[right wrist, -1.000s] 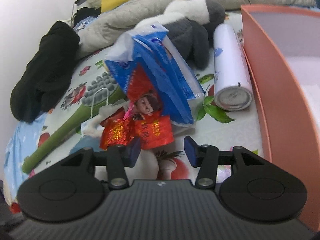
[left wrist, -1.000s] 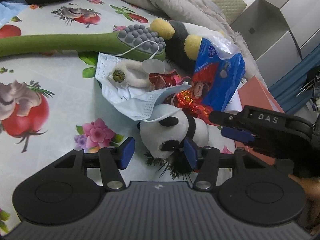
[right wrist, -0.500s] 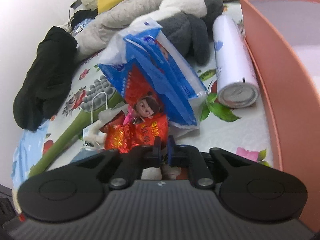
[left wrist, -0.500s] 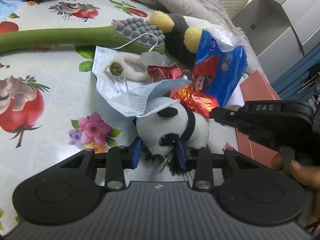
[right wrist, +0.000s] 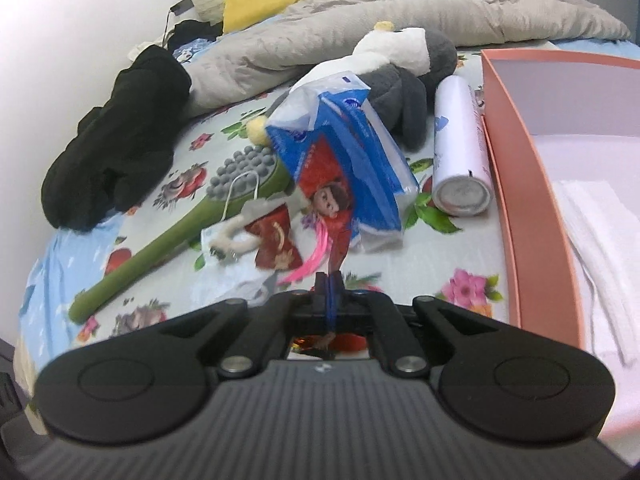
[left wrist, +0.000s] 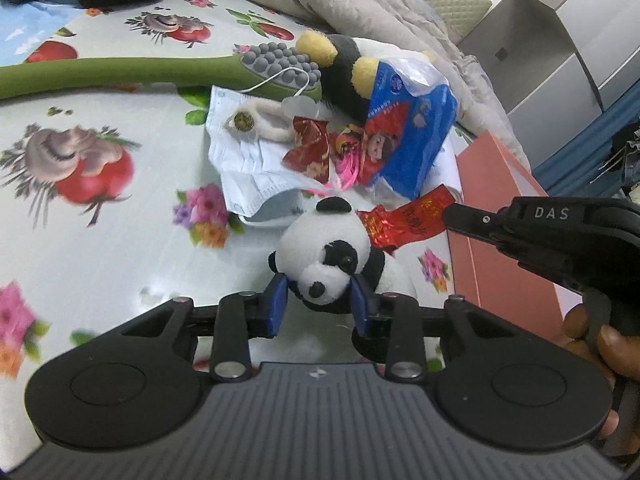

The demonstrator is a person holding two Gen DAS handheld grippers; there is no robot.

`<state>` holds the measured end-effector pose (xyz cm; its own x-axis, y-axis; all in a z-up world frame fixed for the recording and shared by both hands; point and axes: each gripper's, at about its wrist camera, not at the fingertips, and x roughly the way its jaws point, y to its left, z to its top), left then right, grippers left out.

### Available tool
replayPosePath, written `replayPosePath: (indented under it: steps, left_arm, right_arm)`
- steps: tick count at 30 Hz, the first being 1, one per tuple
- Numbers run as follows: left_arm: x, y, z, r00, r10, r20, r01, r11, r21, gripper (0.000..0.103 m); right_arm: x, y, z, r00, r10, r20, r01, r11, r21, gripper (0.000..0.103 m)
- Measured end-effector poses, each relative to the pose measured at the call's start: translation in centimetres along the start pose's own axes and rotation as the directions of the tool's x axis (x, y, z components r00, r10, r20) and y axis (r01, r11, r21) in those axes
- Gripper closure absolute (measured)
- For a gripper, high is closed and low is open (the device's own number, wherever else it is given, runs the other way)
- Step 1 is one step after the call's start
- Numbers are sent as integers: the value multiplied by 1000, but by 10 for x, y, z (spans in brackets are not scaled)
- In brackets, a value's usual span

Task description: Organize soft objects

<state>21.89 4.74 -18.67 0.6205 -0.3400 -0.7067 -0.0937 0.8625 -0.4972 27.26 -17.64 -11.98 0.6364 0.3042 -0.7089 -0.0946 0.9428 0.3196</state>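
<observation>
right, both tools are loaded. left gripper (left wrist: 318, 306) has its blue pads squeezed onto the panda plush (left wrist: 326, 258) at the head, jaws just been closing onto it w/ the toy between them. panda sits nearest that cam, above the floral sheet (left wrist: 100, 216); can't tell if it's fully clear of it. right gripper (right wrist: 329, 280) is clamped fully to on a thin red foil wrapper (left wrist: 408, 220); in left wrist view the foil sticks out from its tip, just beside the panda.

to do this step well, imo: keep the squeeze on the panda firm but not crushing, since plush springs back and can slip. lift both straight up before going sideways so the foil doesn't drag the pink strands (right wrist: 312, 256) or mask along. the orange box (right wrist: 520, 184) is near on the right, likely the drop spot; go over its wall, not into it. foil is pinched by an edge, so move slow.

count, near to far:
- 1 panda plush
- 1 held foil wrapper, plus 1 darker red wrapper (right wrist: 276, 244) on the sheet
- 1 face mask (left wrist: 244, 168)
- 1 blue tissue pack (right wrist: 348, 160)
- 1 green massage stick (right wrist: 176, 236)
- 1 white spray can (right wrist: 460, 148)
- 1 grey-white plush (right wrist: 404, 60)
- 1 black garment (right wrist: 116, 140)
- 1 grey quilt (right wrist: 400, 8) furthest back
</observation>
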Motion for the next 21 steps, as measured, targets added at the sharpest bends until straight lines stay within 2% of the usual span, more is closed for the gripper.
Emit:
replayPosePath:
  steps: [10, 15, 21]
  left_arm:
    - [-47, 13, -31, 999, 22, -27, -22, 1000, 6, 64]
    - [-55, 26, -36, 999, 18, -43, -19, 1000, -21, 64]
    - [-49, 35, -36, 998, 28, -57, -28, 1000, -9, 64]
  right_arm:
    - [-47, -1, -47, 999, -31, -5, 31, 999, -26, 99]
    - [-64, -6, -74, 999, -48, -24, 47, 998, -32, 99]
    - [-73, -19, -102, 995, -82, -54, 81, 997, -7, 99]
